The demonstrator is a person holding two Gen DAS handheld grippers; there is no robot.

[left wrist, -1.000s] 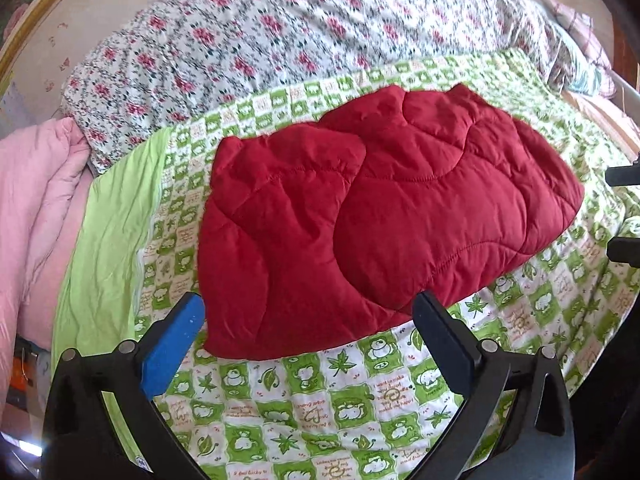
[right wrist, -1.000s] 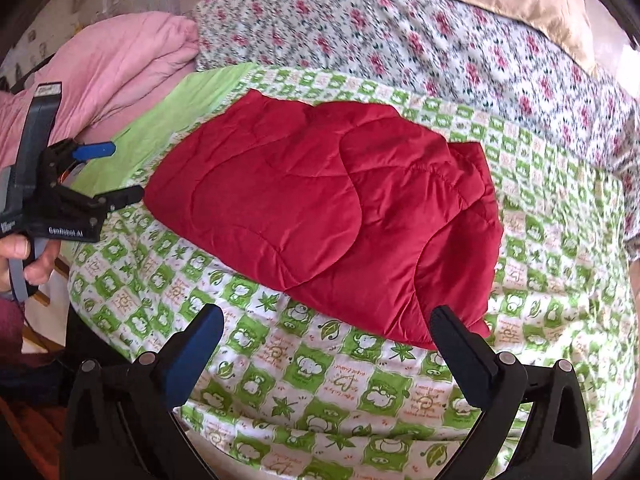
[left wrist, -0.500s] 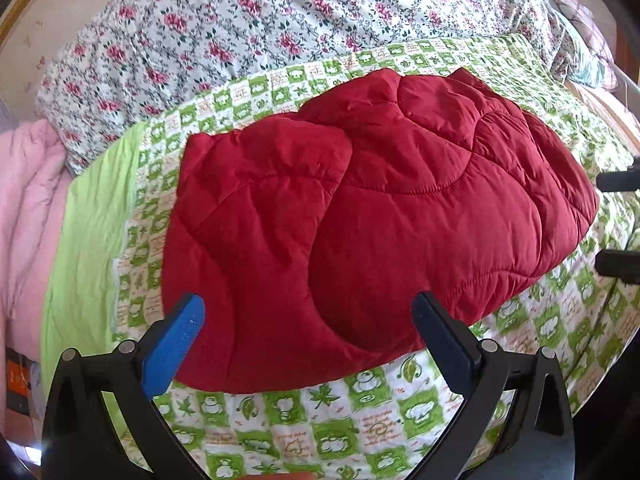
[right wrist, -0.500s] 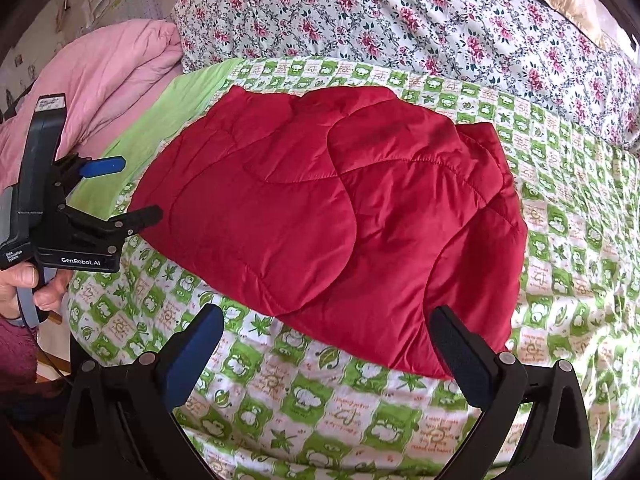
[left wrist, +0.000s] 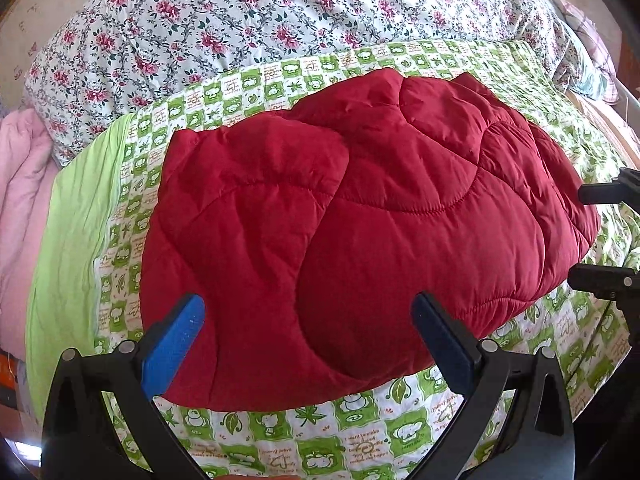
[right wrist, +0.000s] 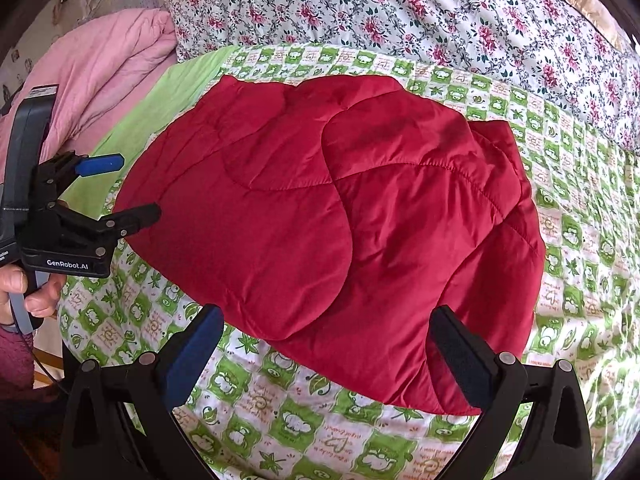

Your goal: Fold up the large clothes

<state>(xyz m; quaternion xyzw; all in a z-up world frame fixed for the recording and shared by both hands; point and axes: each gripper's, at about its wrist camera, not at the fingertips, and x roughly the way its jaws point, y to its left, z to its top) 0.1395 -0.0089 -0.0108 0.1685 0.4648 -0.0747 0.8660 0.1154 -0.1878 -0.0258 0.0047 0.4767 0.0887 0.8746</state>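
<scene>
Red quilted jacket [left wrist: 360,232] folded on green-check sheet [left wrist: 320,436], long axis across the near edge. Left gripper [left wrist: 308,344] & right gripper [right wrist: 328,352] spread wide, empty, at jacket's near hem.

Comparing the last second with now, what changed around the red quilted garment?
Both open grippers closed in on the red quilted garment: the left gripper and right gripper now straddle its near edge, neither gripping. The garment lies folded as before on the green patterned sheet.

One red jacket [left wrist: 360,248], two grippers [left wrist: 308,320] [right wrist: 326,340], one green sheet [left wrist: 320,436], one floral quilt [left wrist: 240,28], one pink blanket [right wrist: 100,68].
</scene>
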